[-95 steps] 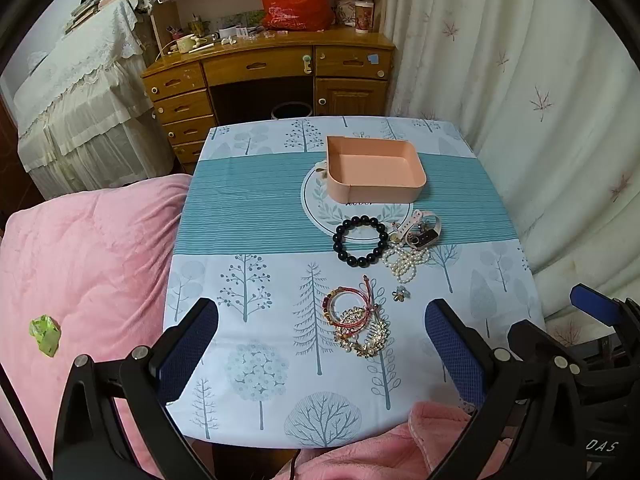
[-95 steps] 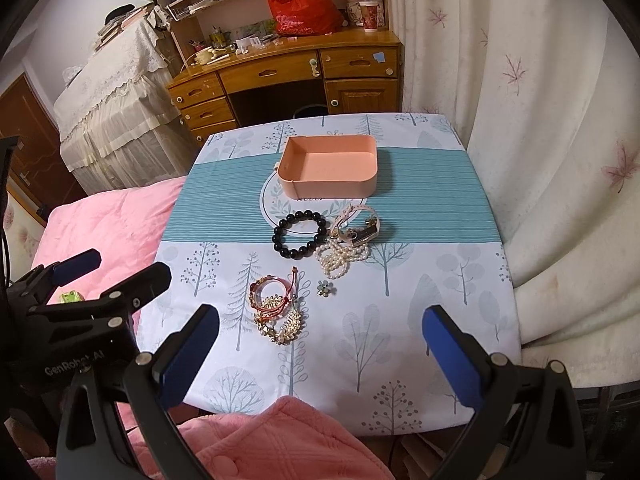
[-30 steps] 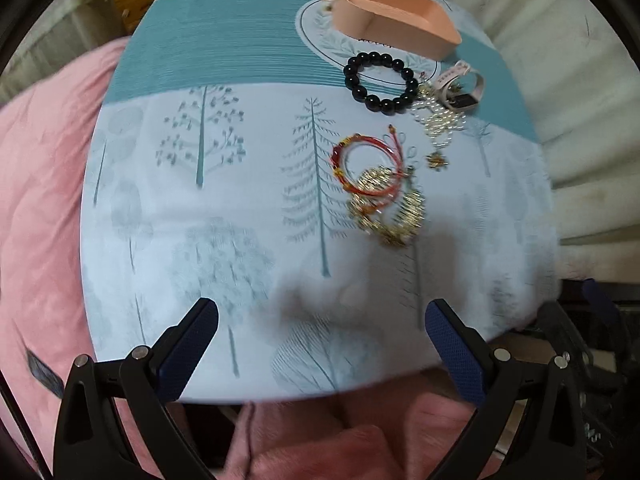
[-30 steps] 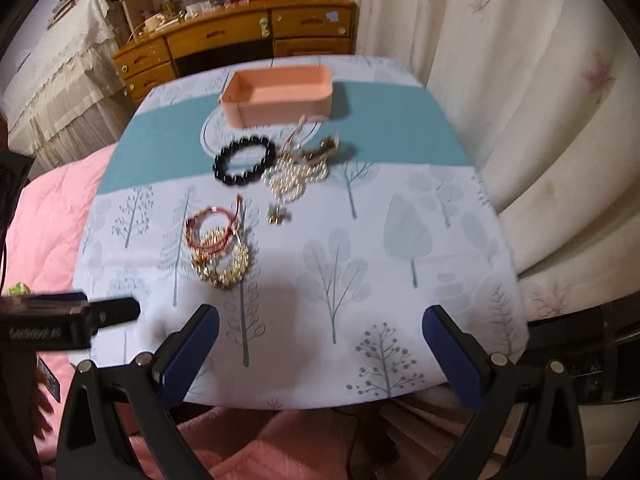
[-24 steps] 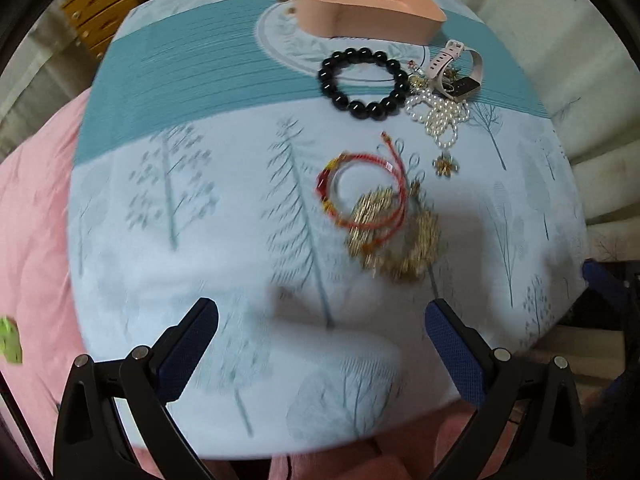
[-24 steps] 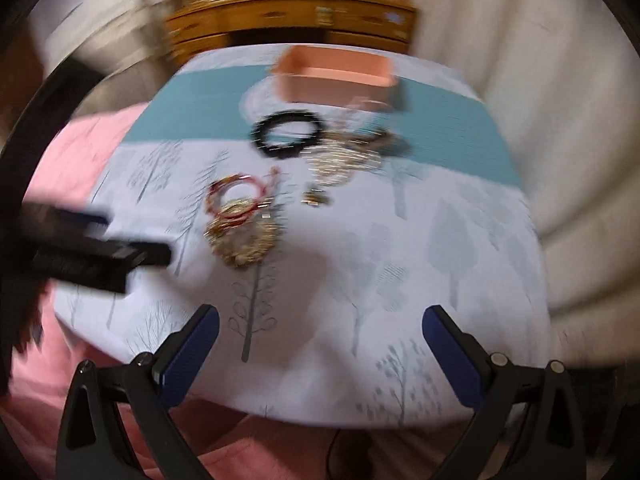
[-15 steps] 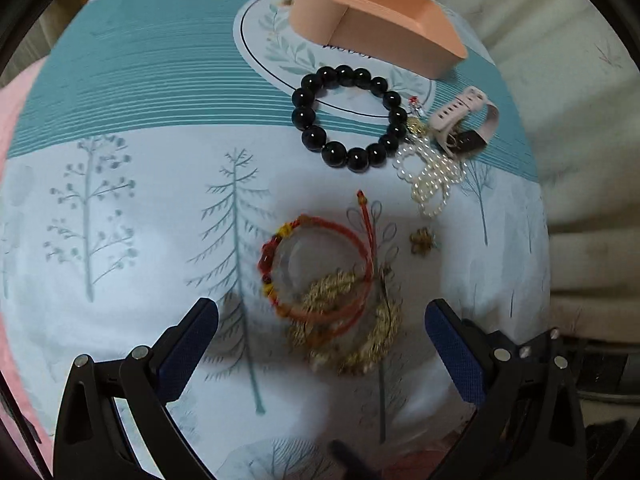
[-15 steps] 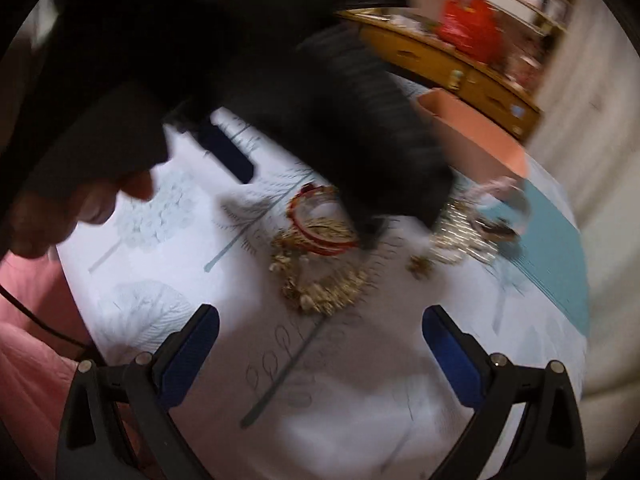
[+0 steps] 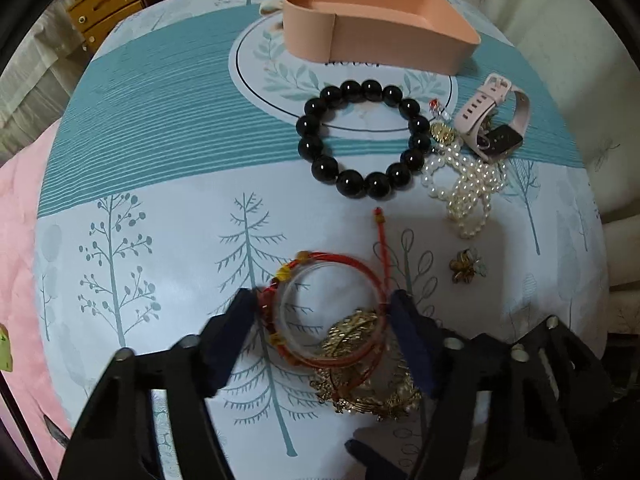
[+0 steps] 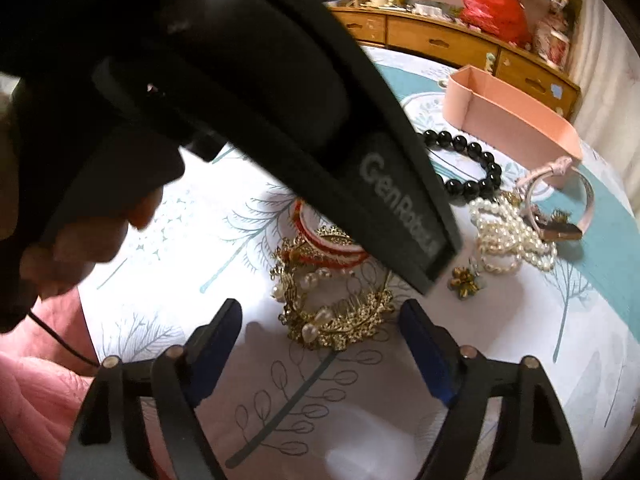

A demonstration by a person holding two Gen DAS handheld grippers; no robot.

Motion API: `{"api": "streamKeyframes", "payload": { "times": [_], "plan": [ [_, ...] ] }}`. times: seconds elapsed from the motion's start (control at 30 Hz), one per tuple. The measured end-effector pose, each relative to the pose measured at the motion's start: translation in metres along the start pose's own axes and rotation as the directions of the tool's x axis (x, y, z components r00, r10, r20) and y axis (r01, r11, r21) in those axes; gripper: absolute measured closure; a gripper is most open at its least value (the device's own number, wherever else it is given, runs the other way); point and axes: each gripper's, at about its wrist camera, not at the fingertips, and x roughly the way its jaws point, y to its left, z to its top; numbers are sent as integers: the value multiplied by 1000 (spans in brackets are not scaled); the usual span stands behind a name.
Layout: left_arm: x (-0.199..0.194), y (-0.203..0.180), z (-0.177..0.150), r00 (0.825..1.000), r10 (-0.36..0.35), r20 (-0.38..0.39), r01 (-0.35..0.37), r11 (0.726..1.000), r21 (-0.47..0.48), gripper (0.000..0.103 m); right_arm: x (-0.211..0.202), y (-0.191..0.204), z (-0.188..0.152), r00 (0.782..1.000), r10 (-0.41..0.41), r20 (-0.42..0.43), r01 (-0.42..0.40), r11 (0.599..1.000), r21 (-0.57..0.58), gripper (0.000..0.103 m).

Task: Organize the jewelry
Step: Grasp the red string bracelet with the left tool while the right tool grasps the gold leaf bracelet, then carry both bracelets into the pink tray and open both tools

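My left gripper (image 9: pixel 324 312) has its two fingers against opposite sides of the red string bracelets (image 9: pixel 332 312), which lie on a gold pearl hair ornament (image 9: pixel 368 384). My right gripper (image 10: pixel 320 320) is partly closed with its fingers on either side of the same gold ornament (image 10: pixel 336 312), just short of it. Farther on lie a black bead bracelet (image 9: pixel 362 144), a white pearl bracelet (image 9: pixel 466 184), a pink watch (image 9: pixel 494 120), a small flower brooch (image 9: pixel 466 266) and an empty pink tray (image 9: pixel 380 40).
The table (image 9: pixel 140 208) has a tree-print cloth with a teal band. The left gripper's black body (image 10: pixel 280 112) fills the upper left of the right wrist view. A pink quilt (image 10: pixel 36 380) lies at the near left, a wooden desk (image 10: pixel 440 40) and curtain behind.
Both grippers have come down and forward over the table. The left gripper's fingers have narrowed onto the red bracelets. The right gripper's fingers have narrowed around the gold ornament.
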Motion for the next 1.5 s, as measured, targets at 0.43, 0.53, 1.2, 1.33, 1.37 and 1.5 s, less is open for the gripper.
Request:
{"api": "streamKeyframes", "payload": {
  "times": [0.43, 0.53, 1.2, 1.33, 1.37, 1.5],
  "plan": [
    [-38, 50, -10, 995, -62, 80, 74, 985, -159, 40, -6, -35, 8, 993, 117, 3, -117, 993, 9, 49],
    [-54, 62, -8, 993, -49, 105, 66, 983, -174, 40, -8, -43, 10, 989, 150, 7, -150, 989, 19, 50],
    [-115, 60, 34, 966, -15, 260, 65, 981, -185, 40, -32, -57, 37, 975, 203, 86, -211, 974, 86, 54],
    [-110, 57, 37, 966, -14, 258, 63, 981, -182, 40, -35, -60, 40, 974, 209, 90, -216, 973, 82, 54],
    [-109, 57, 37, 966, -13, 260, 62, 981, -182, 40, -35, -61, 40, 974, 208, 90, -215, 973, 79, 54],
    [-108, 54, 46, 965, -8, 263, 52, 986, -161, 40, -46, -67, 51, 972, 206, 110, -214, 974, 70, 54]
  ]
}}
